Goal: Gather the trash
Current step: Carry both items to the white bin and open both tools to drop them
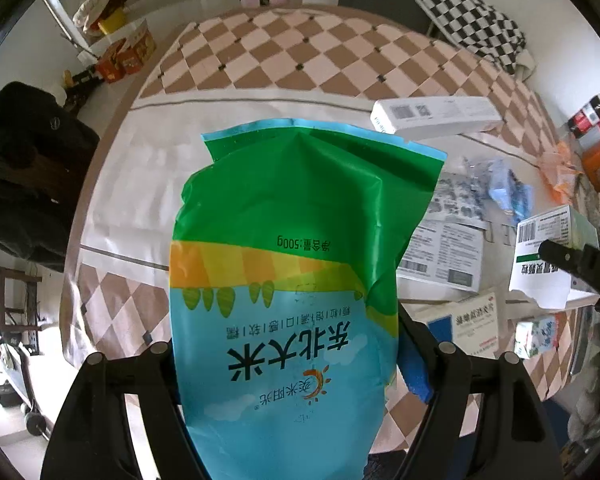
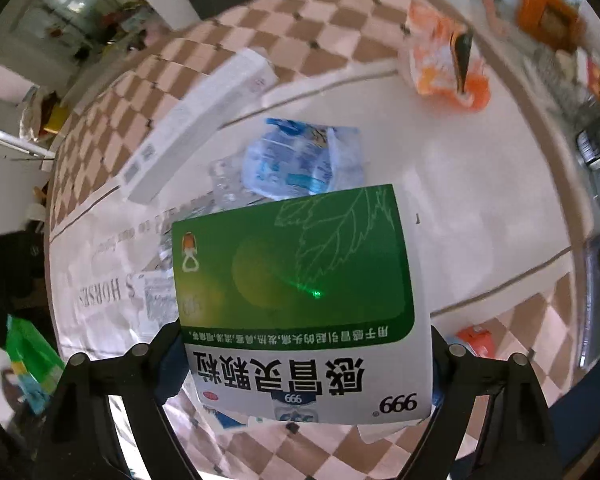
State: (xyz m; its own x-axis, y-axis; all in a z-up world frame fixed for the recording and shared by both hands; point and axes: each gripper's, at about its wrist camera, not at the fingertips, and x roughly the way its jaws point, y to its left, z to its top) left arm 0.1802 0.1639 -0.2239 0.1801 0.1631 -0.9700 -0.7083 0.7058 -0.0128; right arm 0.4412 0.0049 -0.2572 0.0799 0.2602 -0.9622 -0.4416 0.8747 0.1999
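Checkered cloth covers the desk [image 1: 284, 52], litter strewn toward its right edge. Left gripper [image 1: 288, 360], pointing steeply down, pinches an empty rice bag [image 1: 284, 248] above the desk: light, limp, slippery film, best held by its lower end. Right gripper [image 2: 304, 364], likewise pointing down, has its jaws against a medicine box [image 2: 296, 288]: light, crushable card.

A lived-in room of a home. A round table [image 1: 100, 184] under a brown-and-cream checked cloth [image 1: 284, 56] fills the centre of both views. Upper left of the left wrist view: cardboard boxes [image 1: 128, 52] stacked on the pale floor. Upper right: a black-and-white checked blanket [image 1: 472, 20] over a chair. At the left edge, a dark coat [image 1: 24, 168]. Household packaging litter [image 2: 300, 156] lies on the tabletop.
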